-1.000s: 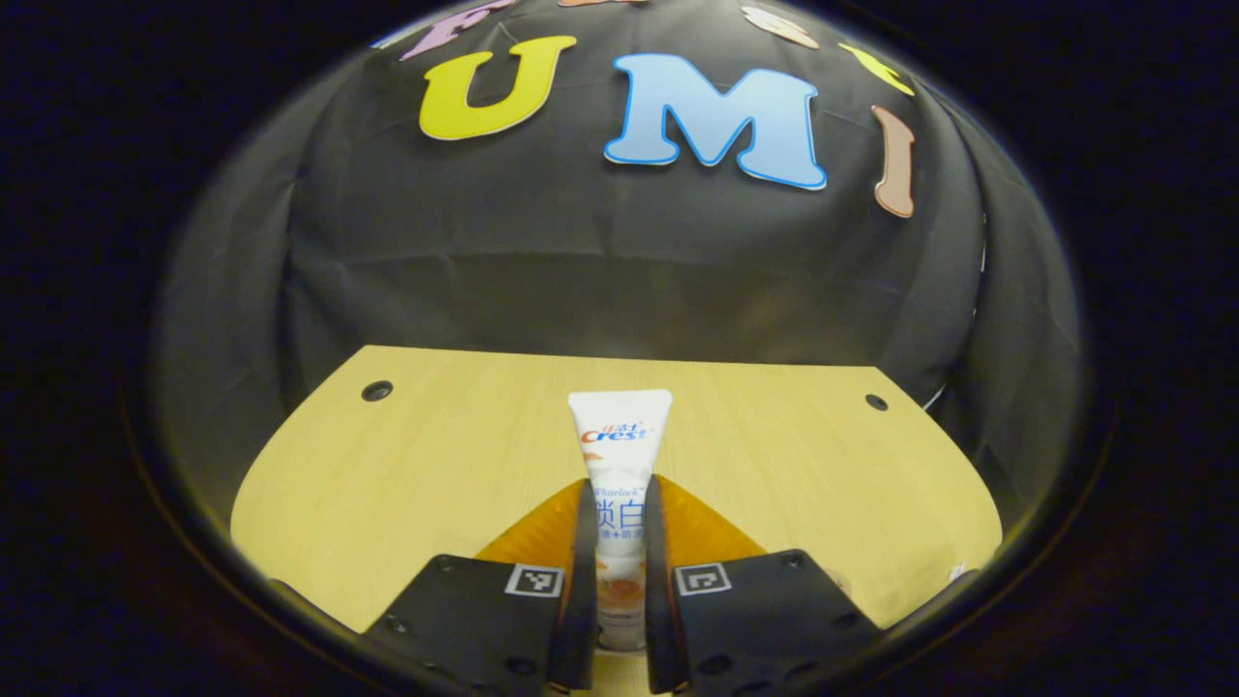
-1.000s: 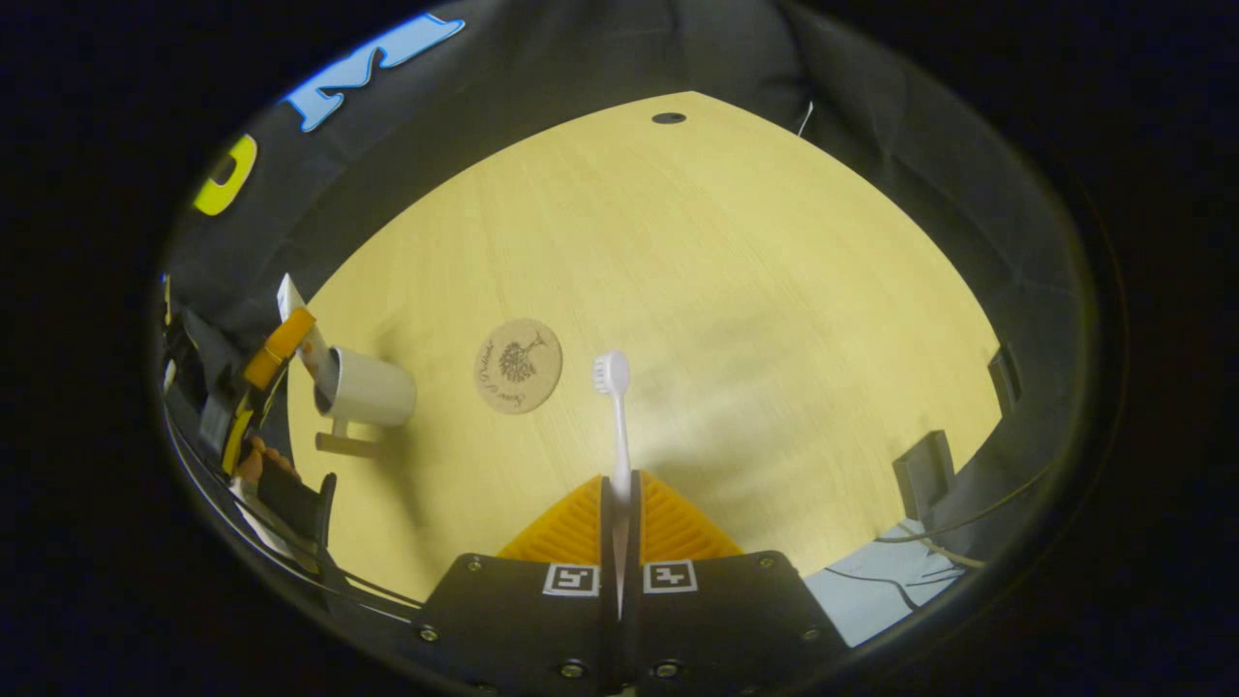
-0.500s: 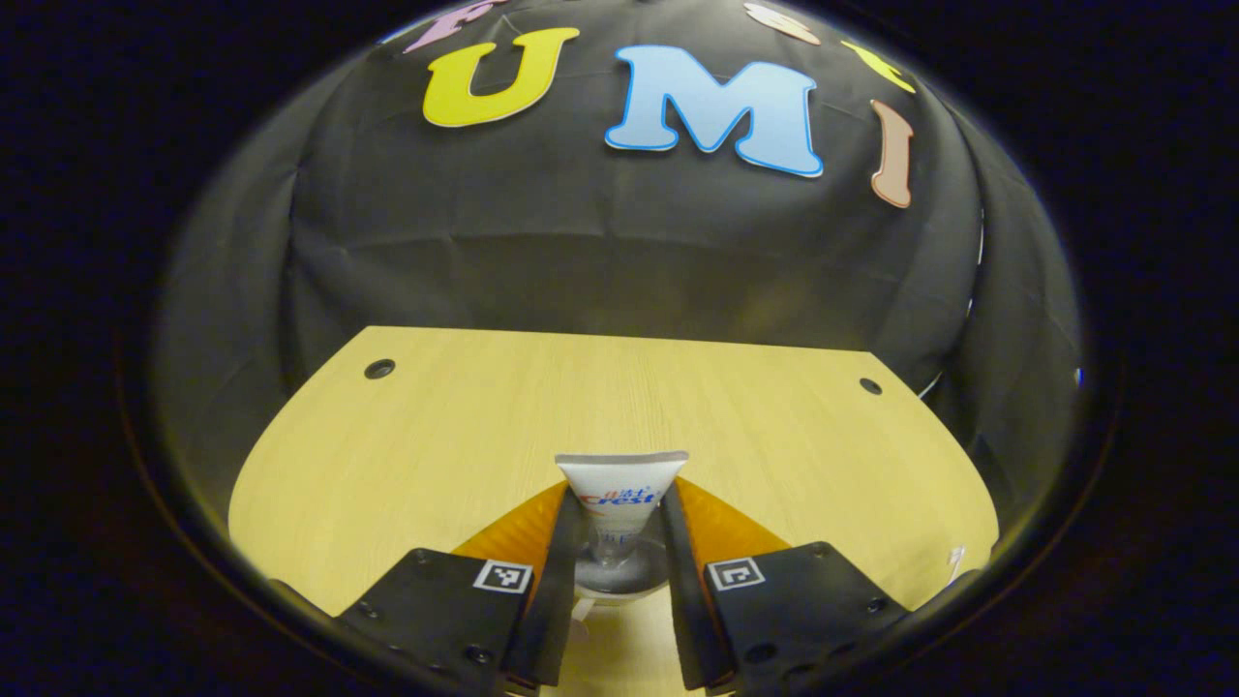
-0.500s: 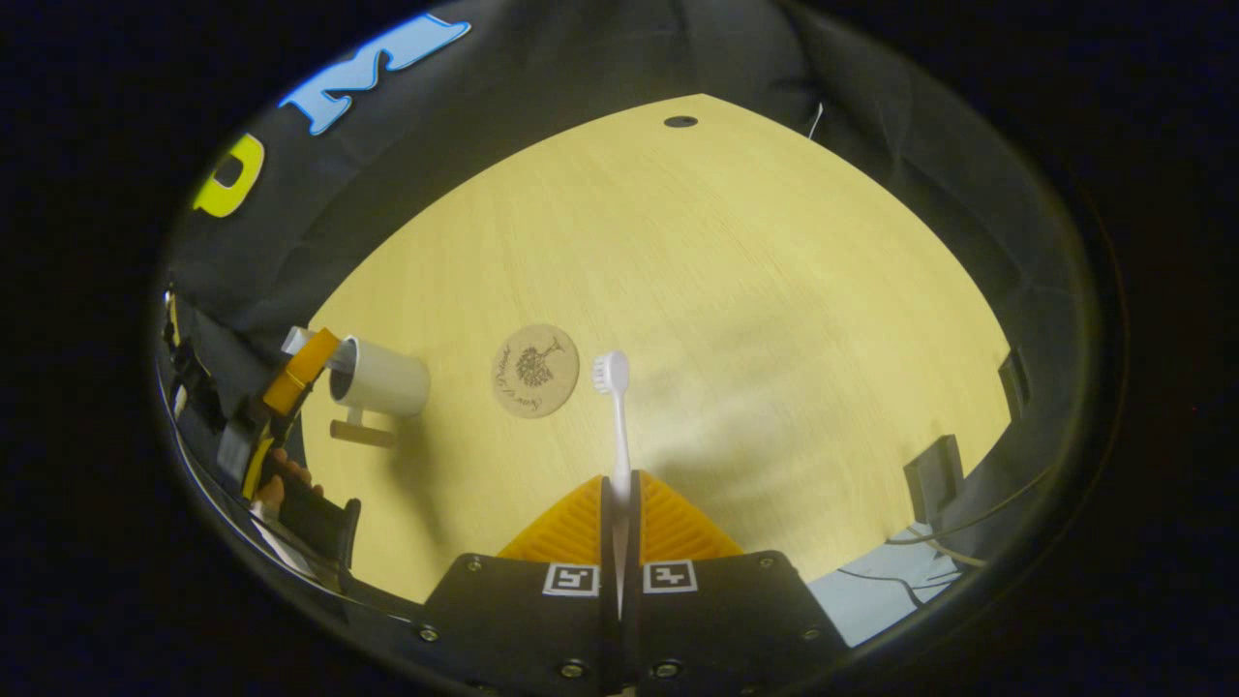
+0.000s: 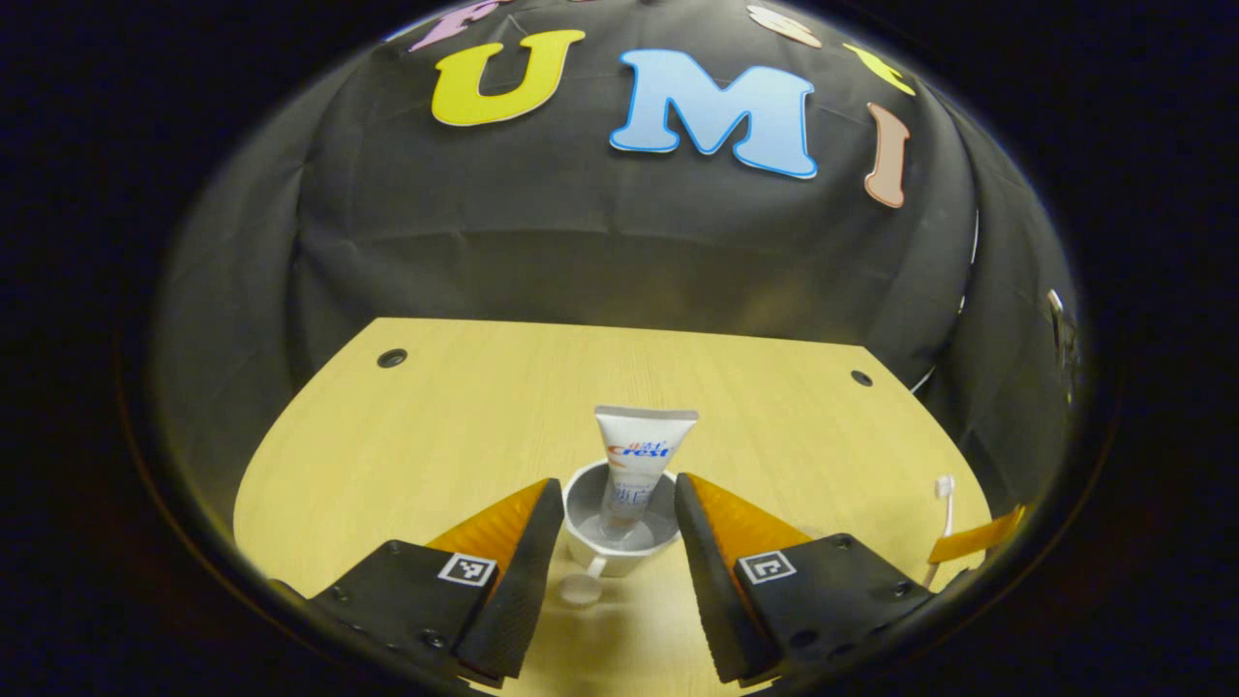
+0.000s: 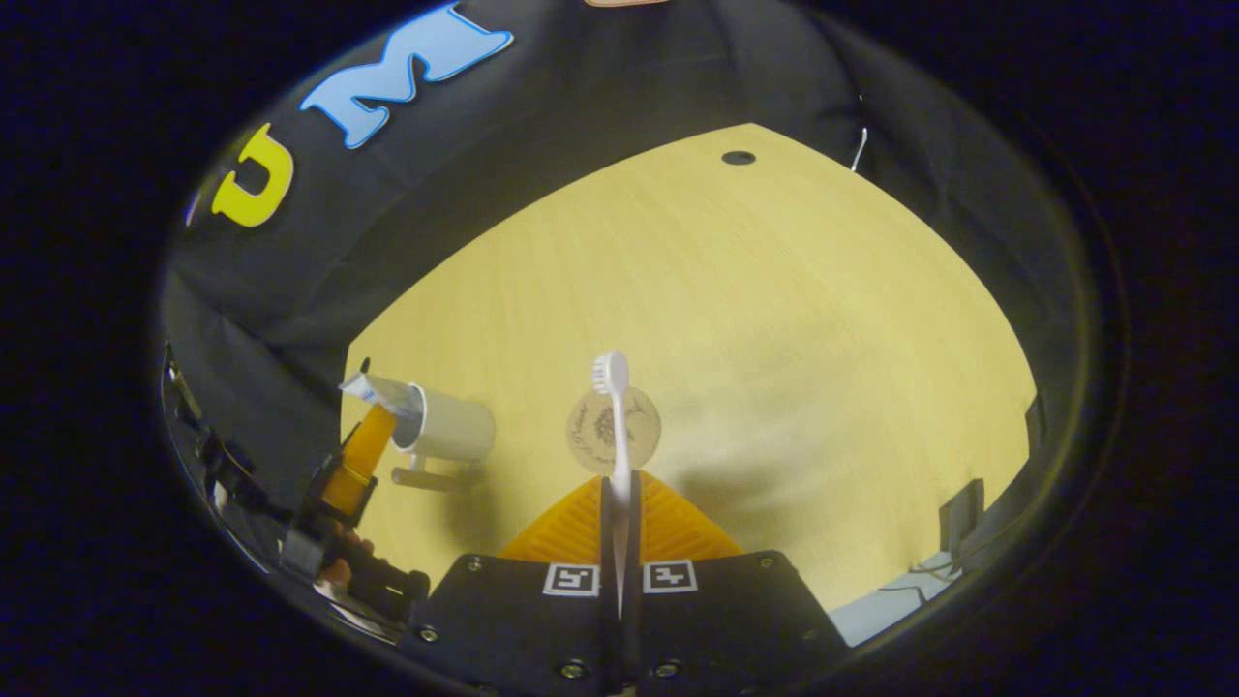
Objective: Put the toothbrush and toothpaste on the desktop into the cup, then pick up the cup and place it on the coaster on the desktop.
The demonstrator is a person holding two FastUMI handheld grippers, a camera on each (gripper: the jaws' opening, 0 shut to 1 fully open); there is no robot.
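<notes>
- Left gripper view: my left tool (image 5: 619, 508) is spread wide, fingers on either side of the cup (image 5: 619, 528) without touching it. The toothpaste (image 5: 639, 465) stands in the cup, leaning a bit, crimped end up. Cup's on the bench (image 5: 465, 426).
- Right gripper view: right tool (image 6: 619, 508) is pinching the toothbrush (image 6: 616, 416) by the handle, bristles pointing away, above the coaster (image 6: 639, 426). Cup (image 6: 450, 426) sits left of the coaster, apart from it, left tool (image 6: 363, 455) beside its mouth.
</notes>
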